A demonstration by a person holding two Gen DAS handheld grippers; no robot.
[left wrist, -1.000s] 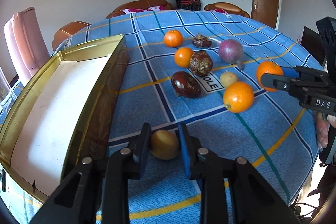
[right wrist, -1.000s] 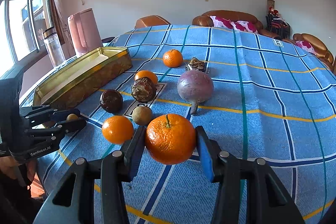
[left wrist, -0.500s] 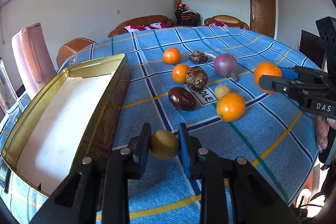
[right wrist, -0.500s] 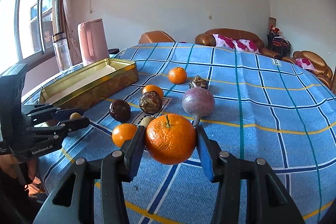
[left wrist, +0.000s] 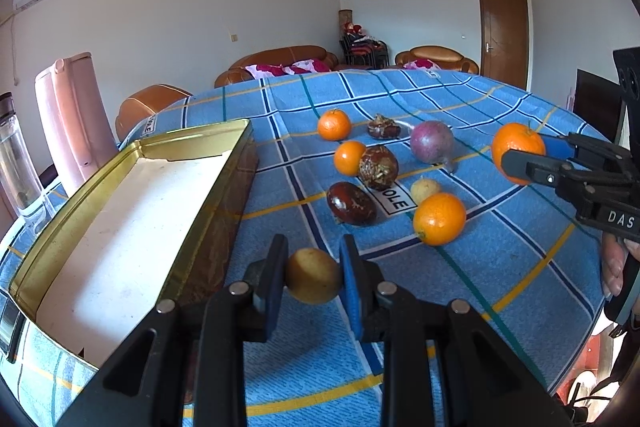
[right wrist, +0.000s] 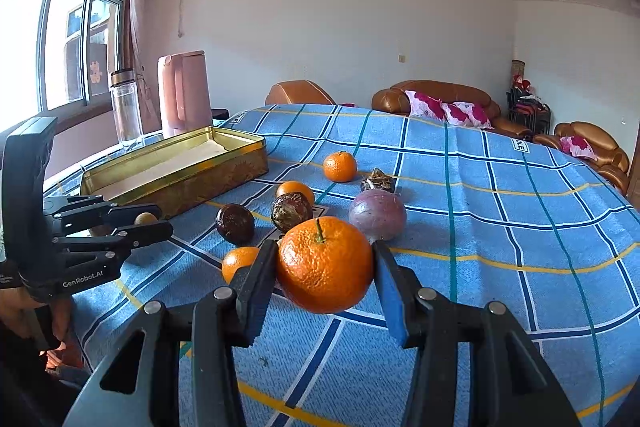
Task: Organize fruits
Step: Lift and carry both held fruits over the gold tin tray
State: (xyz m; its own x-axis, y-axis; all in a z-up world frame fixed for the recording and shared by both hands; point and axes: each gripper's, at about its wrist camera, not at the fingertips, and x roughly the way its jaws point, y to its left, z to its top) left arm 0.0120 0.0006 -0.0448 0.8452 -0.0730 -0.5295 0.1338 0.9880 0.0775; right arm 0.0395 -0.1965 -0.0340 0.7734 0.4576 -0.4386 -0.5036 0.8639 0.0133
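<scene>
We've got 2 fruits in the air at once. Our left tongs are clamped narrow on a small yellow fruit, just beside the gold tin on the worktop. Our right tongs grip a big orange, well apart from the tin, above the loose fruit. Judging from here, we should swing the yellow fruit over the tin's near wall, lower it onto the pale floor, then release low so it doesn't roll. The orange should cross above that purple fruit, not through it.
</scene>
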